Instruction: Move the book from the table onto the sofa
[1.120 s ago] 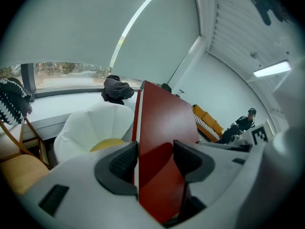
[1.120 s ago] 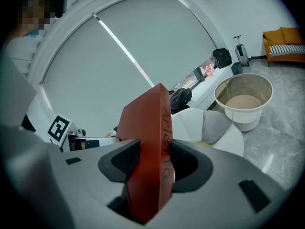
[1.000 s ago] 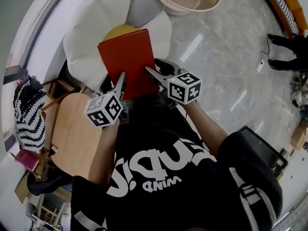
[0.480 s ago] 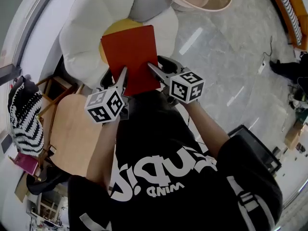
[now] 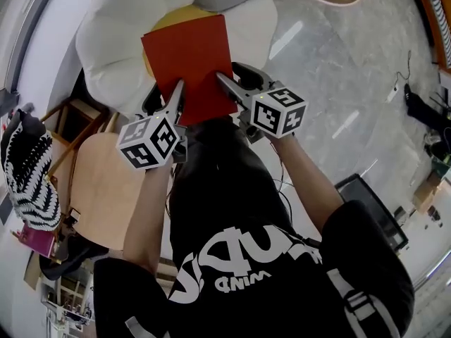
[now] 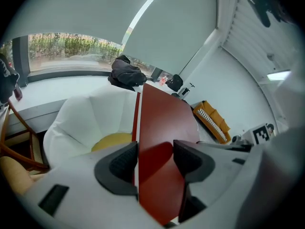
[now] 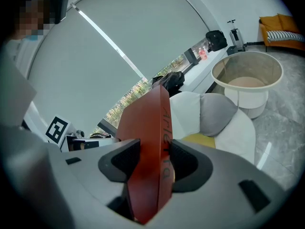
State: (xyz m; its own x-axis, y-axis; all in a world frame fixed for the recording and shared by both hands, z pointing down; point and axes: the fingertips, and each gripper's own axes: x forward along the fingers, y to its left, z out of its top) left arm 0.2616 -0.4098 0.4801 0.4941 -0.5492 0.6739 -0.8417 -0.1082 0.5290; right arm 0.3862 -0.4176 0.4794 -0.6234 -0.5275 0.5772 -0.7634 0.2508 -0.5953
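Both pairs of jaws clamp book (image 5: pixel 189 55), left gripper (image 5: pixel 176 97) on left edge, right gripper (image 5: pixel 225 84) on spine

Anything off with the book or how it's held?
Nothing stands out. The red book is clamped at its near edge by the left claw and right claw, above the white flower-shaped sofa; no damage or spill visible.

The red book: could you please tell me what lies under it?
Below the red book is the white sofa with its yellow cushion. The book hides most of that cushion from view.
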